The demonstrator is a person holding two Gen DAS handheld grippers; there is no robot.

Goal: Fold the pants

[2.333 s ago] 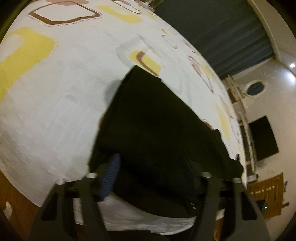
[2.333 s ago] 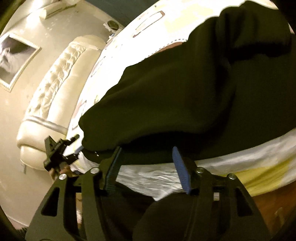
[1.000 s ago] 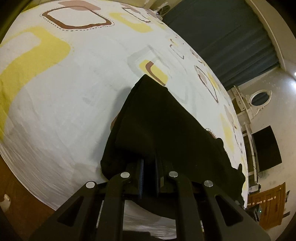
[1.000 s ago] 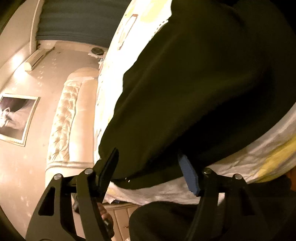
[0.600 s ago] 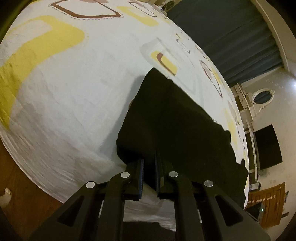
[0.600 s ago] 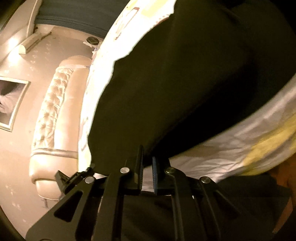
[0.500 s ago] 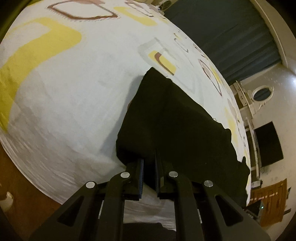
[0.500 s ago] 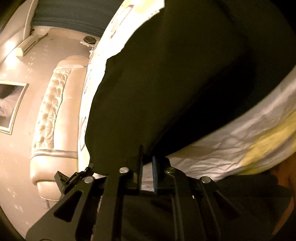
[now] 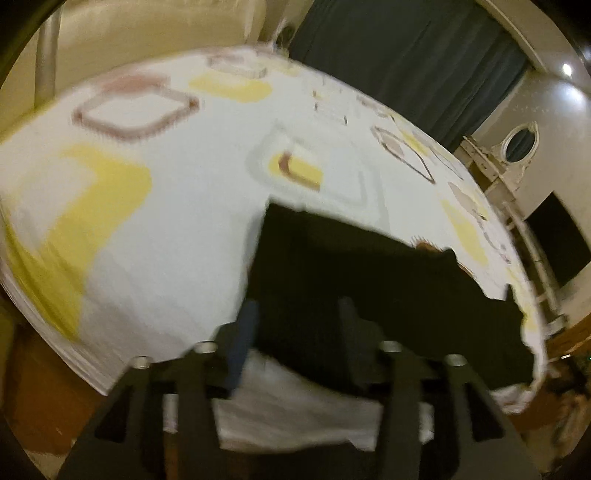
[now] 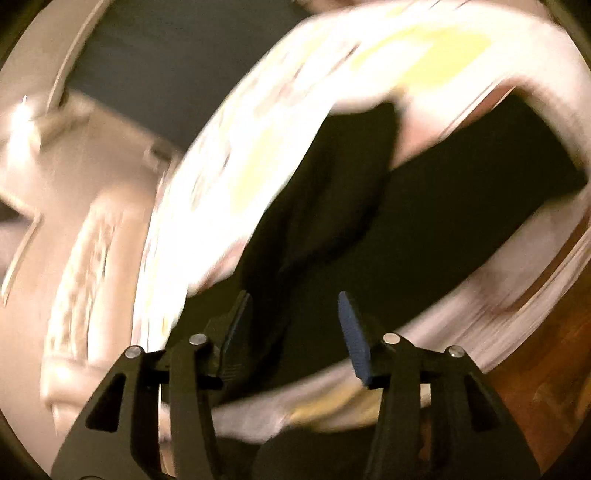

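The black pants (image 9: 369, 280) lie folded on the patterned bed sheet (image 9: 147, 206) near the bed's near edge. My left gripper (image 9: 295, 317) is open, its fingers on either side of the pants' near edge and holding nothing. In the blurred right wrist view the pants (image 10: 369, 229) lie on the sheet (image 10: 280, 122). My right gripper (image 10: 295, 317) is open and empty just short of the cloth.
A cream padded headboard (image 9: 129, 33) stands at the far left and dark curtains (image 9: 399, 55) hang behind the bed. A white dresser with an oval mirror (image 9: 517, 144) and a dark screen (image 9: 557, 240) stand at the right. Wooden floor (image 10: 546, 369) shows below the bed edge.
Both grippers were shut on the pants' near edge half a second ago. Both have opened and let go, and both views have swung and pulled back.
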